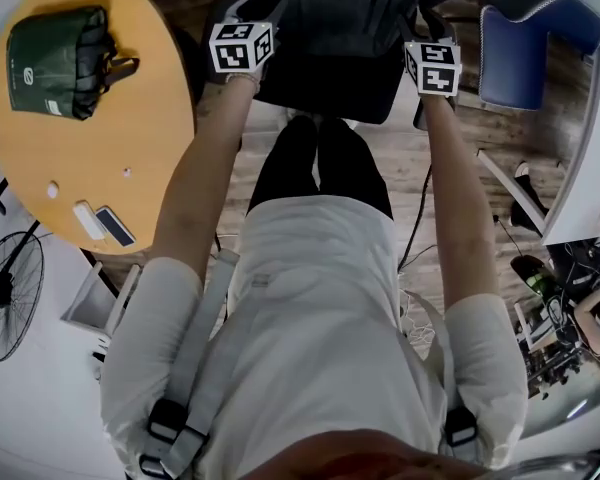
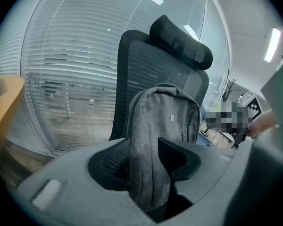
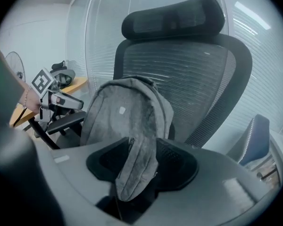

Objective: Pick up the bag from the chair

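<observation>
A grey backpack (image 2: 166, 114) (image 3: 125, 109) stands upright on the seat of a black mesh office chair (image 2: 146, 55) (image 3: 193, 74), leaning on the backrest. In the head view the backpack (image 1: 340, 13) looks dark, and both grippers reach to it from either side. One of its shoulder straps (image 2: 148, 178) runs between the jaws of my left gripper (image 2: 148, 161) (image 1: 255, 13), which stand open around it. Another strap (image 3: 134, 173) hangs between the jaws of my right gripper (image 3: 141, 164) (image 1: 420, 28), also open, with a gap to the pad (image 3: 177, 161).
A round orange table (image 1: 130, 118) at the left carries a green bag (image 1: 55, 63) and a phone (image 1: 113, 226). A fan (image 1: 5, 288) stands below it. A blue chair (image 1: 520, 53) is at the right. Behind the office chair runs a glass wall with blinds (image 2: 61, 79).
</observation>
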`<state>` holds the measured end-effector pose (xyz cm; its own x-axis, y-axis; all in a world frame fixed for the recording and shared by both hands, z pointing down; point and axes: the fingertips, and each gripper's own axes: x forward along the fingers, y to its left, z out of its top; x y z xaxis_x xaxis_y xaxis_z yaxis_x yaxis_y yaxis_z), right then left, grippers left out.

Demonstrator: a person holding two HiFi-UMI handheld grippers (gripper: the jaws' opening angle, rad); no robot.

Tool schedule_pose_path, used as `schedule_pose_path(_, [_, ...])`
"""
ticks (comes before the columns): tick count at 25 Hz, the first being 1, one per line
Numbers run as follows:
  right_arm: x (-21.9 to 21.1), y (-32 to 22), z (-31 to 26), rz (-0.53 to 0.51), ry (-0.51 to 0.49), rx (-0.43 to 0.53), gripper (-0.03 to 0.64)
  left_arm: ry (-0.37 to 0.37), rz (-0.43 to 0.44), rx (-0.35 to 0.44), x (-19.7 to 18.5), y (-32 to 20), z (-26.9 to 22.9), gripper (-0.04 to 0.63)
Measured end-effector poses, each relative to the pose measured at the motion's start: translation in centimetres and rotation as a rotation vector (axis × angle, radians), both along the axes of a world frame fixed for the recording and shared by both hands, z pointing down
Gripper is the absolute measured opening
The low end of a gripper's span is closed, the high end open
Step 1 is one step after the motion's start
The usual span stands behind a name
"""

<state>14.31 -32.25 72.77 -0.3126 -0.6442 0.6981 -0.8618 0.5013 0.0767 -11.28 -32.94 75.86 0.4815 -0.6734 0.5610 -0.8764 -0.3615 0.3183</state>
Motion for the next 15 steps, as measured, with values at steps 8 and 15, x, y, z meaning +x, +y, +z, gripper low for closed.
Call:
schedule_pose_path(8, [0.3,-1.6,3.4,0.035,0.022,-0.036,0.219,-0.003,0.016,-0.038,0.7,-1.6,2.6,0.223])
schedule_pose_path(15, [0.6,-2.4,3.2,0.095,0.022,0.015,0.208,0.015,0.039,-0.063,1.5,-2.5,4.3,0.249])
